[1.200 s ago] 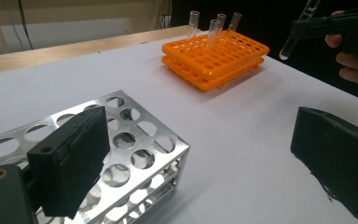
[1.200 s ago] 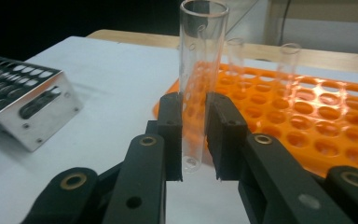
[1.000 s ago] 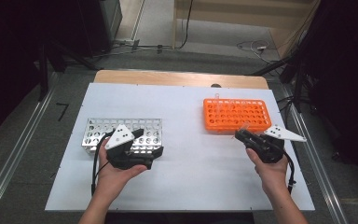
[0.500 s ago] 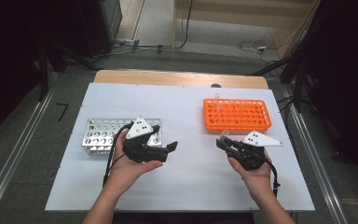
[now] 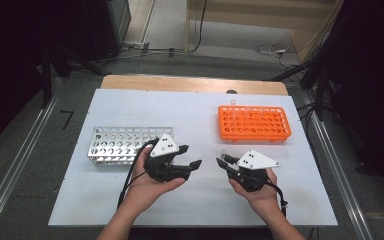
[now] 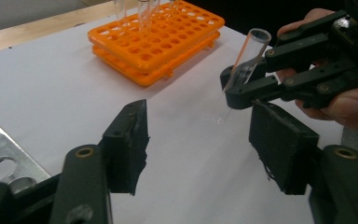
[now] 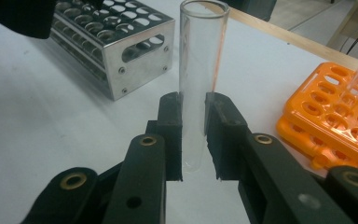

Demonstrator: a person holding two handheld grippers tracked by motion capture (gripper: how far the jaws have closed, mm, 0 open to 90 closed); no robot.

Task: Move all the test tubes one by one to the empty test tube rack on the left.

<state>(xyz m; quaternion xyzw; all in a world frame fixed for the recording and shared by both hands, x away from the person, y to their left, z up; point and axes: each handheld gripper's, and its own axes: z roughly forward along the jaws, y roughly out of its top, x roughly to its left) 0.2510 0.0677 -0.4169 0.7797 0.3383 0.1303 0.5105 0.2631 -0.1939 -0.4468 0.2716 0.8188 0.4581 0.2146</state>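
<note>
Fingers (image 7: 170,126) of the right gripper (image 7: 193,135) are clamped on an upright clear test tube (image 7: 200,70), pads touching its lower half. The left gripper (image 6: 205,144) has just been closing its fingers (image 6: 128,140); they stand half apart around nothing, the tube just beyond them.

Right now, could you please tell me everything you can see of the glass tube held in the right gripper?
The glass tube is clear, thin-walled and looks empty, with an open rim at the top and a rounded bottom. It stands nearly upright, leaning a little, clamped at its lower part between the black pads of the right gripper. It hangs above the white table, between the metal rack and the orange rack, and only the gripper touches it.
</note>
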